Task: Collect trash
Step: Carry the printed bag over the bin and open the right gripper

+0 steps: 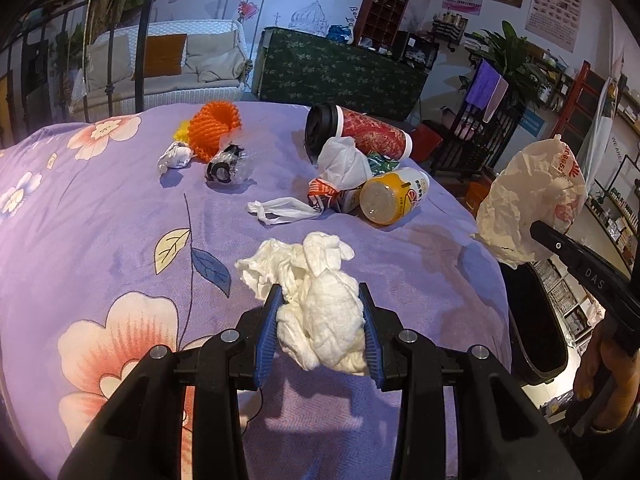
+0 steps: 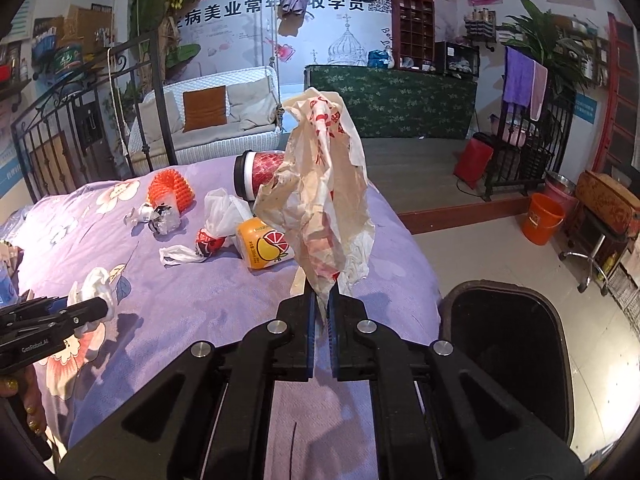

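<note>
Right hand-held gripper (image 2: pixel 323 312) clamping crumpled paper wrapper (image 2: pixel 320 200), black bin (image 2: pixel 560 344) beside purple bedspread (image 2: pixel 180 300)

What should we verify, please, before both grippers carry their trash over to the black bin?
1. Left gripper holds the white tissue wad: ok.
2. Right gripper is shut on the crumpled paper wrapper: ok.
3. Black bin mouth open beside the bed: ok.
4. Wrapper hanging clear of the yellow bottle: cannot tell.
5. Room inside the bin: cannot tell, interior dark.
6. Bed cleared of trash: not ok, the red cup remains.
</note>
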`<state>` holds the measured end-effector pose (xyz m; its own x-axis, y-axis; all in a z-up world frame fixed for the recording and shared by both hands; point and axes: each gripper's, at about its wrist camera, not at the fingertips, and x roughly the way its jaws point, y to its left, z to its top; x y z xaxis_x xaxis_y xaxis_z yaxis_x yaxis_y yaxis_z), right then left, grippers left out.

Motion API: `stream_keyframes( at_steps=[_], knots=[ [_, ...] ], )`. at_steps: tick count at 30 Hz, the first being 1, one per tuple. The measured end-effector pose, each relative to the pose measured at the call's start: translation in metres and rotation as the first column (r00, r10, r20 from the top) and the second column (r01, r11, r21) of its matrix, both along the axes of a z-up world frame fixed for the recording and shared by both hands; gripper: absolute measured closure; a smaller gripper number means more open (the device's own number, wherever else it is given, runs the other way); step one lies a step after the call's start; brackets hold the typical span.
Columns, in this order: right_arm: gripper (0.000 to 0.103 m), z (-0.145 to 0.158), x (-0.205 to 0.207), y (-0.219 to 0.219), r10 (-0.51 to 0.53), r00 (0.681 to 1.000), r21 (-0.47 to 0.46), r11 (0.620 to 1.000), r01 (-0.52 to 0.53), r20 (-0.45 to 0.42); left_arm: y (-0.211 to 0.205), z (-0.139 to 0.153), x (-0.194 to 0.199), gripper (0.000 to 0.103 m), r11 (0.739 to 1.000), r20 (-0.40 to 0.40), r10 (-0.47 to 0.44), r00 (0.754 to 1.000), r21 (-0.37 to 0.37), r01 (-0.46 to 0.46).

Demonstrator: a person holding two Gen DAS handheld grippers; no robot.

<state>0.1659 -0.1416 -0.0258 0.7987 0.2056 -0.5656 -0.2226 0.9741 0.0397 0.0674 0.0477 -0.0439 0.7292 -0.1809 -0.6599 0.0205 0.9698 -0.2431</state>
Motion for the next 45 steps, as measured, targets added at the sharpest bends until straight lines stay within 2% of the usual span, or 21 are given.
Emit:
stream_keyframes(
  at_steps=[5,15,23,30,41,43,45],
  knots=[
    [0.097,0.000,-0.010,-0.025,-0.033,0.999,0.048,0.998,0.033,-0.014,-0.019,0.007,0.004,0.067,0.999,0.026,-0.047,0.999,0.004,0.047],
    [0.097,-0.007,-0.032,-0.081,-0.179,0.984,0.047,0.983,0.180,-0.025,-0.076,0.017,0.016,0.067,0.978,0.073,-0.206,0.976,-0.003,0.207],
    [0.097,-0.035,-0.036,-0.133,-0.315,0.945,0.007,0.948,0.317,-0.090,-0.116,0.018,0.027,0.067,0.953,0.080,-0.300,0.951,-0.012,0.302],
    [0.097,-0.069,-0.027,-0.168,-0.394,0.902,-0.034,0.918,0.394,-0.175,-0.140,0.018,0.030,0.067,0.934,0.080,-0.356,0.931,-0.004,0.357],
    [0.097,-0.116,-0.010,-0.189,-0.430,0.852,-0.043,0.898,0.438,-0.298,-0.166,0.016,0.025,0.067,0.908,0.078,-0.419,0.905,0.022,0.418],
    [0.090,-0.120,-0.009,-0.192,-0.438,0.843,-0.036,0.892,0.450,-0.312,-0.169,0.016,0.025,0.067,0.905,0.077,-0.426,0.901,0.025,0.425],
    [0.068,-0.119,-0.011,-0.192,-0.451,0.836,-0.028,0.884,0.467,-0.313,-0.171,0.015,0.025,0.067,0.902,0.076,-0.431,0.899,0.027,0.430]
  ],
)
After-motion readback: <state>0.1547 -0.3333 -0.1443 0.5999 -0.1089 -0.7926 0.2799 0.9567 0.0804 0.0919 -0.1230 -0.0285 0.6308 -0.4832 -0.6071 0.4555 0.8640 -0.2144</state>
